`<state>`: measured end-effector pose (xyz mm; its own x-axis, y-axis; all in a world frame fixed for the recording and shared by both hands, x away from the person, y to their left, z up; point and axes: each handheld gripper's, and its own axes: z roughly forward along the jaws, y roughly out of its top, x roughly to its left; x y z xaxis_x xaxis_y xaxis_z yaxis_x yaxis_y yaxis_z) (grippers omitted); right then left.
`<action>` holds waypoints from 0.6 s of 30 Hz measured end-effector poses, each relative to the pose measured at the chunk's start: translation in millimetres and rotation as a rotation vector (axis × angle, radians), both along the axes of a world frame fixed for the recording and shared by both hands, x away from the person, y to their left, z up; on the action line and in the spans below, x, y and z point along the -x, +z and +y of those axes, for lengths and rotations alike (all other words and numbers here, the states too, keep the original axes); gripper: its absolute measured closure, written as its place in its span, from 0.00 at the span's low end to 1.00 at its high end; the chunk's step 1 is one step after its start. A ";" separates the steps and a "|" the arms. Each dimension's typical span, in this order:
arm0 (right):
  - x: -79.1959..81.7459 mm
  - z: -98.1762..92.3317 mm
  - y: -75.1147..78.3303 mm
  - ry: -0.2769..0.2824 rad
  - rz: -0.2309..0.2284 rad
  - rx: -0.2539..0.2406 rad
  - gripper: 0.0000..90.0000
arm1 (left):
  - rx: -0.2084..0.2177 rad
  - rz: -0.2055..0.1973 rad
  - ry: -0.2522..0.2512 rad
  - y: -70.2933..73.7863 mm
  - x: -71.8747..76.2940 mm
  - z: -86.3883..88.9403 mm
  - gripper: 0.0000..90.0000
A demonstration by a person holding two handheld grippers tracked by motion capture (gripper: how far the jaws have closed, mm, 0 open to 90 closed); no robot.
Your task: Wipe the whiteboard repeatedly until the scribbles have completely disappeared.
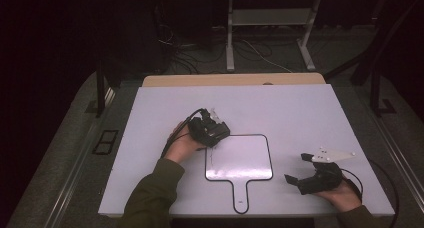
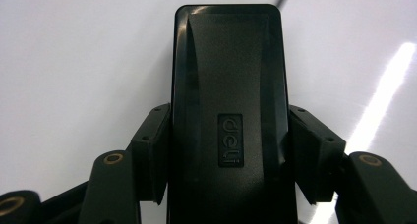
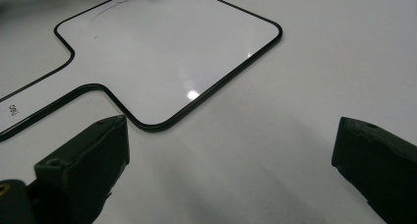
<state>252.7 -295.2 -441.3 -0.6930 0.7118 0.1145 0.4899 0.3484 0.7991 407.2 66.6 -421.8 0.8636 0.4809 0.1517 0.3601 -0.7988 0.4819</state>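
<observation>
A small paddle-shaped whiteboard (image 1: 242,160) with a black rim and a short handle lies flat on the white table (image 1: 300,113). It appears again in the right gripper view as the whiteboard (image 3: 162,52), with a faint pen line near its far corner. My left gripper (image 1: 214,132) is at the board's far left corner, shut on a black eraser (image 2: 228,86) marked "deli", with a jaw pressed to each of its sides. My right gripper (image 1: 297,168) rests low on the table just right of the board. Its jaws (image 3: 231,155) stand wide open with nothing between them.
A wooden strip (image 1: 232,80) runs along the table's far edge. Beyond it, white desk legs (image 1: 230,38) and loose cables (image 1: 195,55) sit on a dark floor. A cable trails from each gripper toward the near edge.
</observation>
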 end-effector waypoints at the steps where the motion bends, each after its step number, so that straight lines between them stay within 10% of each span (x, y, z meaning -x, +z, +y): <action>1: 0.0 -0.1 0.0 -0.001 -0.001 -0.001 0.00 | 0.008 0.001 0.014 -0.7 -0.9 0.3 0.44; 18: 0.0 -0.1 -0.1 -0.001 -0.001 -0.001 0.00 | -0.009 -0.020 0.005 -0.8 4.6 -3.8 0.44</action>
<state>252.8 -295.3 -441.4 -0.6923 0.7126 0.1141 0.4895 0.3474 0.7998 402.6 62.8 -422.5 0.8577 0.4839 0.1738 0.3545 -0.8014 0.4818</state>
